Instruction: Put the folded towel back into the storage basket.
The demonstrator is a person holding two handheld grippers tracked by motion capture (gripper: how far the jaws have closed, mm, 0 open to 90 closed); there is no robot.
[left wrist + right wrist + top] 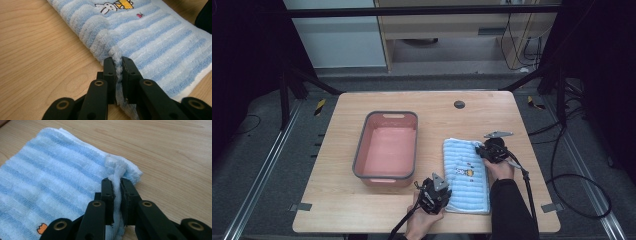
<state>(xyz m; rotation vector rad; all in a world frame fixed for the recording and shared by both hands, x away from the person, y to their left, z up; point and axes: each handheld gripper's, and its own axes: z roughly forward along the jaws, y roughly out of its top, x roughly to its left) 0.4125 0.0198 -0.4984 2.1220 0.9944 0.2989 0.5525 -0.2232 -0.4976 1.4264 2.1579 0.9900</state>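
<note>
One pink bin (pixel 386 149) with a grey rim is sitting just left of the tabletop's (pixel 362 210) centre, and nothing is lying inside it; its bare pink floor is showing. One blue-and-white striped towel (pixel 466 175), folded into a long strip, is lying flat at about 4 o'clock from the centre, just right of the bin and apart from it, running from 12 to 6 o'clock. A small embroidered rabbit is showing on the towel near its middle. Two grippers are working on it. The left gripper (pixel 447 196) is coming in at the towel's 7 o'clock corner, and in the left gripper view (pixel 119 65) its jaws are pinching a raised fold of the towel's edge between them. The right gripper (pixel 481 150) is sitting at the towel's 1 o'clock corner, and in the right gripper view (pixel 117 185) its jaws are likewise clamping a bunched bit of the corner. One dark round spot (pixel 459 104) is showing on the tabletop at 12 o'clock.
</note>
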